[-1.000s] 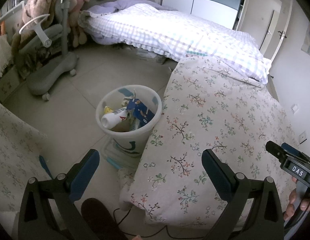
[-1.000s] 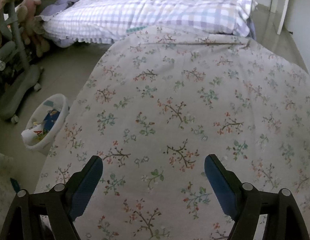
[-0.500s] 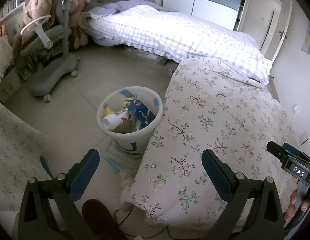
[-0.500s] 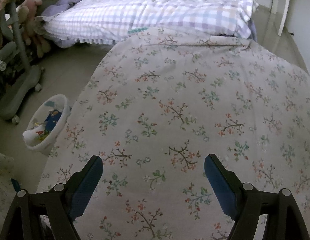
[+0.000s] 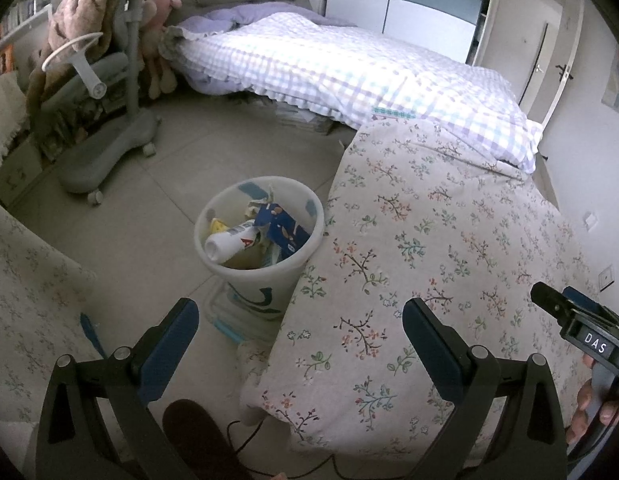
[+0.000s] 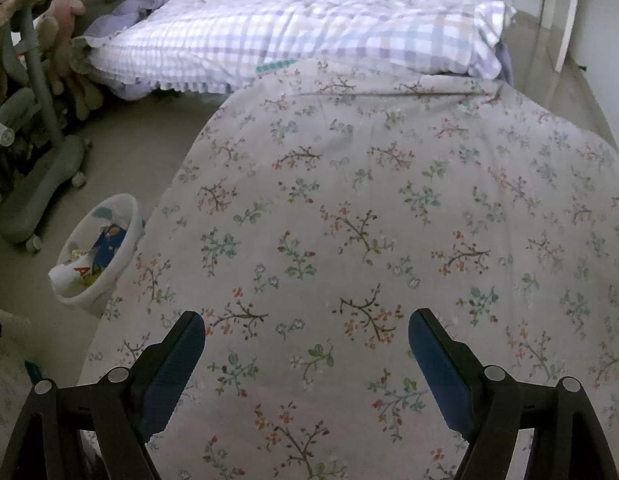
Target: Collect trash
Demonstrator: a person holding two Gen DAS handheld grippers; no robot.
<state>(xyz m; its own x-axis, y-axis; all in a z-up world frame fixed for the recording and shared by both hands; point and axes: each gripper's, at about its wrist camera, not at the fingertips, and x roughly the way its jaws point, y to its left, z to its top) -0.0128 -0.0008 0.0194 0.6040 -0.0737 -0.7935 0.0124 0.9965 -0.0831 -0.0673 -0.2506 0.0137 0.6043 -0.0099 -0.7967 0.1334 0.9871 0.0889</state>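
White bin [image 5: 258, 236] unmoved, full | left gripper [image 5: 299, 322] still released | right gripper [image 6: 305, 334] still released, empty

Dim, soft daylight is washing out the checked bed [image 5: 349, 68] ahead of the left gripper [image 5: 300, 344]; fisheye is bending the edges, black vignette is cutting corners, right-wrist view is looking slightly hazy.

Black tongs with blue pads

Both the left tongs [image 5: 300, 326] and right tongs [image 6: 306, 338] have black triangular frames, silver screws, blue ribbed pads (one handle reads "DAS"); bare fingers [image 5: 589, 412] show.
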